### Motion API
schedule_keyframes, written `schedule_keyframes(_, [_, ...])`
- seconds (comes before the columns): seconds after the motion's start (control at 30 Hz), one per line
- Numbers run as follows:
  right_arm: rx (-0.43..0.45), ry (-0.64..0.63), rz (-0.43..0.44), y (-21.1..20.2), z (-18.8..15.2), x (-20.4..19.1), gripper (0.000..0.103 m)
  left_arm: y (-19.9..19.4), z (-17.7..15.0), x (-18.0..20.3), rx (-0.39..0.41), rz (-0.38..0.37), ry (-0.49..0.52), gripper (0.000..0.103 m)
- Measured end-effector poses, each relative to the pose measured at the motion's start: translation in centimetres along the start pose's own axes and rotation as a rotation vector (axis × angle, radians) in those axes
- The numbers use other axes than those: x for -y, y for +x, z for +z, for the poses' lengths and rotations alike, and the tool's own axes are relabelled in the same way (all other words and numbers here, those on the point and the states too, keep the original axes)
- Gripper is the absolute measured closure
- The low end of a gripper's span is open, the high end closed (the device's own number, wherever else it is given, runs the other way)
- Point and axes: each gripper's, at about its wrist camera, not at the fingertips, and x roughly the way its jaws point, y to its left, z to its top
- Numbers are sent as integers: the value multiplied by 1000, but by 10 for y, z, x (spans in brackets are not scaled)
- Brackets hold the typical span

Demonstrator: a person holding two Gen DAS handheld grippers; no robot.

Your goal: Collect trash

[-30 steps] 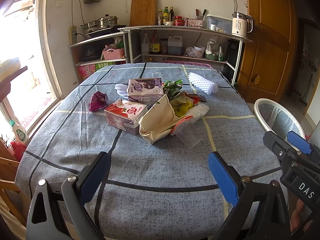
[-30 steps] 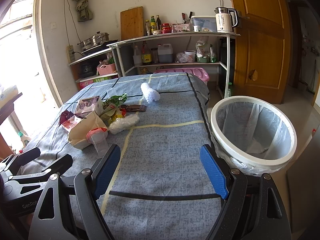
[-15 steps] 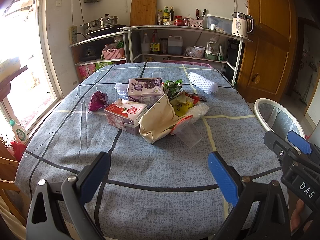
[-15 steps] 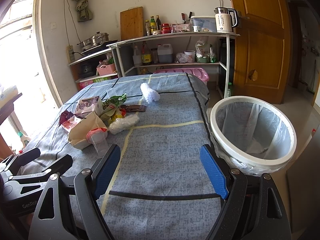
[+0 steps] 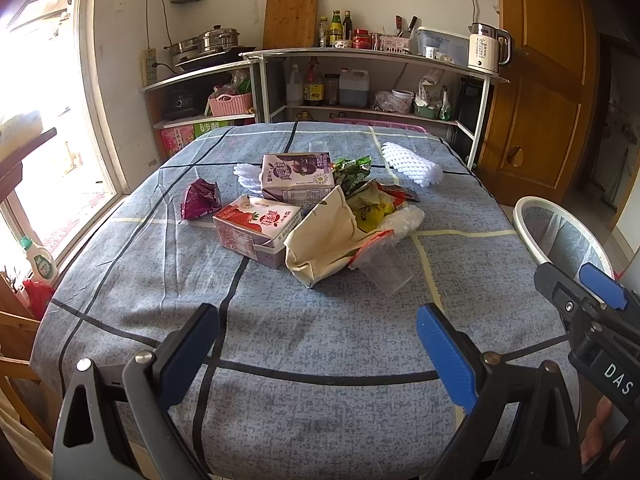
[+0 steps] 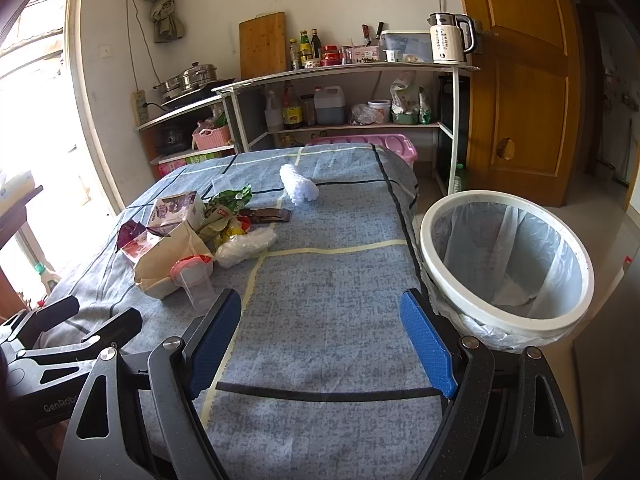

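Blue-clothed worktop [image 5: 320, 340], trash pile [image 5: 320, 216] mid-way, bin [image 6: 508, 264] off right edge. Nothing moved. Left gripper [image 5: 318, 344], right gripper [image 6: 320, 340] spread wide, empty. Collecting not begun.

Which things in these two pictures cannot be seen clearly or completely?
- Left wrist view: the trash bin is cut off by the right gripper in front of it.
- Right wrist view: the cartons are mostly hidden behind the paper bag.
- Both views: the carton print is too small to read.
- Right wrist view: what lies at the bin bottom is unclear through the liner.

Home kitchen: steamer pot [image 5: 218, 38], kettle [image 6: 448, 44], sauce bottles [image 5: 336, 28] on shelves.
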Motion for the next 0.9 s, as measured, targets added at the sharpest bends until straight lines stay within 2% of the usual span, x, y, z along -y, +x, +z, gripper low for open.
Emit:
schedule_keyframes(0.27, [-17,-3,14,10,1,-1,21,10,2,-11,-16,4,-9,3])
schedule_keyframes(0.4, [-33,13,65,23,5,0,21,20,5,-30,-31,14,-33,3])
schedule_keyframes(0.53, [-89,36,122,47,10,-1,21,31,10,-52,-44,25,-69,3])
schedule_keyframes(0.7, [-123,39,126,70,18,-12,21,42,14,-79,-72,-40,-145,5])
schedule_keyframes(0.9, [-133,31,131,93,35,-23,21,58,23,-96,-89,-63,-171,6])
